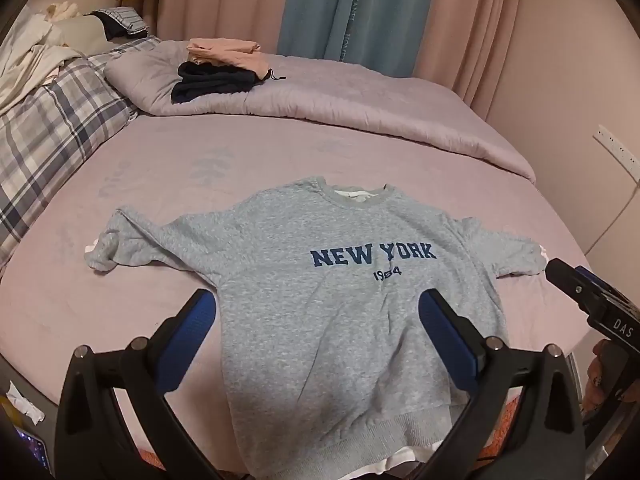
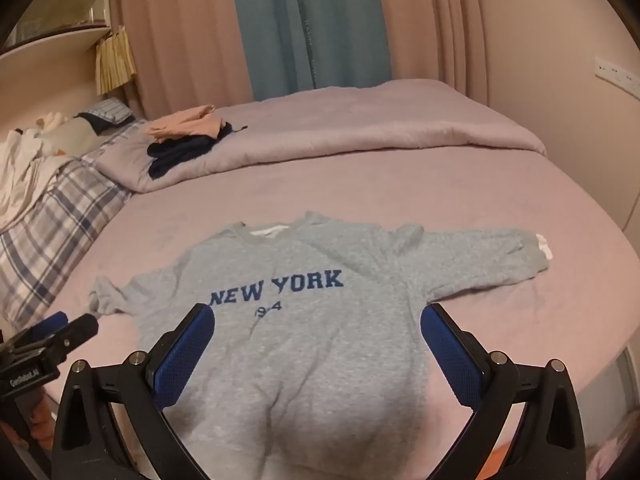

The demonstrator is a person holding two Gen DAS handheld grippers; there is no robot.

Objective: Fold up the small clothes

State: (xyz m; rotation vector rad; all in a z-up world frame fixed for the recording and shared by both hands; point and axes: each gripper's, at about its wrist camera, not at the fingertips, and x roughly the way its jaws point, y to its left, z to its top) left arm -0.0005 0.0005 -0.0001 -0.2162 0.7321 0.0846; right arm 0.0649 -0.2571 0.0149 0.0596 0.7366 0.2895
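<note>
A grey short-sleeved sweatshirt (image 1: 320,280) with "NEW YORK" in blue letters lies flat and face up on the pink bed sheet, collar away from me, hem near the bed's front edge. It also shows in the right wrist view (image 2: 304,340). Its left sleeve (image 1: 116,244) is crumpled; its right sleeve (image 2: 488,256) lies spread out. My left gripper (image 1: 316,308) is open and empty above the shirt's lower half. My right gripper (image 2: 316,320) is open and empty above the shirt's lower half too. Each gripper shows at the edge of the other's view.
A folded lilac duvet (image 1: 360,96) lies across the far part of the bed, with a stack of folded peach and navy clothes (image 1: 220,68) on it. A plaid pillow (image 1: 44,128) and loose white clothes lie at the left. Curtains and a wall stand behind.
</note>
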